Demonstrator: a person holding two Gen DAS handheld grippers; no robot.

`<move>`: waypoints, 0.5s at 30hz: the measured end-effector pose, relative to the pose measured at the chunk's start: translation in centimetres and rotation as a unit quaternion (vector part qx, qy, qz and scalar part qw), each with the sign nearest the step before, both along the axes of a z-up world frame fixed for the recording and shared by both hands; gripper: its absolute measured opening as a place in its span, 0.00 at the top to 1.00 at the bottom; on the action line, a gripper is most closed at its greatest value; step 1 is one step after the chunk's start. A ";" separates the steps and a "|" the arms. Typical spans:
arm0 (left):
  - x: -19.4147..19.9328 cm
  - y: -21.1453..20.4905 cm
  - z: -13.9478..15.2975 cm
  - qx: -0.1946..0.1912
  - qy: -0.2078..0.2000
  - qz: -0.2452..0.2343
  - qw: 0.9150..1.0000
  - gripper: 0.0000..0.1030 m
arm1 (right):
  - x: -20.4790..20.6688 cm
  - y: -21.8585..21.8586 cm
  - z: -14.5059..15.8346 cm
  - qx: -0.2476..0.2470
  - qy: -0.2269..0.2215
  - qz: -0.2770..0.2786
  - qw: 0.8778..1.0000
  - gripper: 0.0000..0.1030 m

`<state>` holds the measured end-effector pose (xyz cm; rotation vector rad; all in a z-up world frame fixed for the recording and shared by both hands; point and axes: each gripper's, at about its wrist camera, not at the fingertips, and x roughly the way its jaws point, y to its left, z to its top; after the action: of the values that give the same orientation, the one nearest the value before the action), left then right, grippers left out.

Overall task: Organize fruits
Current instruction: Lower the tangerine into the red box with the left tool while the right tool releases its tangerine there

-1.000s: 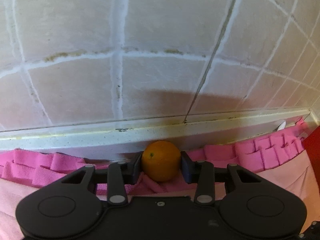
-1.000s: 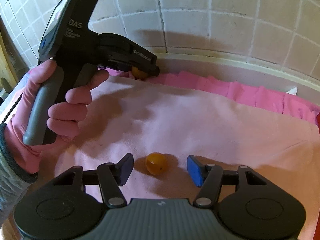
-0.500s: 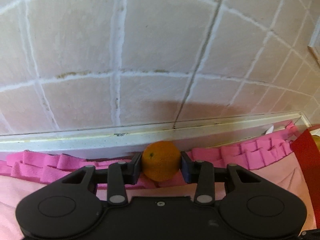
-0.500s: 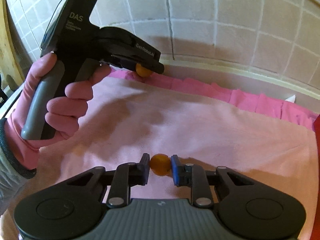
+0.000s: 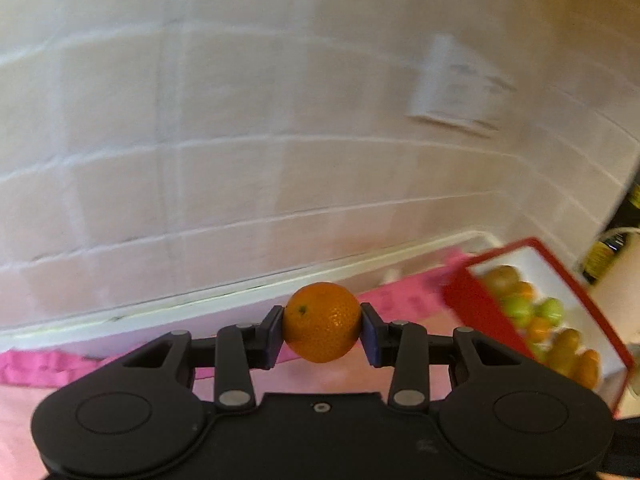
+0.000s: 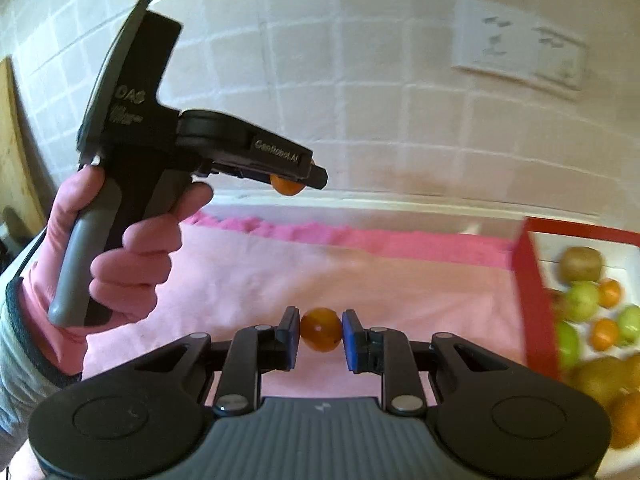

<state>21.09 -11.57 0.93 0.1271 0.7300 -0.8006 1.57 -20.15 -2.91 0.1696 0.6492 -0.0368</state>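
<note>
My left gripper (image 5: 322, 330) is shut on an orange mandarin (image 5: 322, 322) and holds it in the air above the pink cloth; the same gripper (image 6: 298, 178) and mandarin (image 6: 286, 188) show in the right wrist view, upper left. My right gripper (image 6: 321, 334) is shut on a small orange fruit (image 6: 321, 329), lifted above the cloth. A red-rimmed white tray (image 6: 534, 292) at the right holds several green, orange and brown fruits; it also shows in the left wrist view (image 5: 472, 300).
A pink cloth (image 6: 360, 276) covers the counter, bunched along the tiled back wall (image 6: 360, 100). A white wall socket plate (image 6: 518, 54) is on the wall. Dark bottles (image 5: 604, 256) stand beyond the tray at far right.
Both grippers have lifted with their fruits and swung right, bringing the red tray into view. The right gripper closed on the small fruit between one second and half a second ago.
</note>
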 end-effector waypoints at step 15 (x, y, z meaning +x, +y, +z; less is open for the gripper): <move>-7.4 -18.7 -0.3 0.004 0.023 -0.143 0.989 0.54 | -10.4 -16.8 -0.4 0.036 0.055 -0.209 0.976 0.76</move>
<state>13.66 -30.23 0.64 0.2249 0.7682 -1.0773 -8.79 -36.91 -3.32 0.3754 0.7165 -0.4312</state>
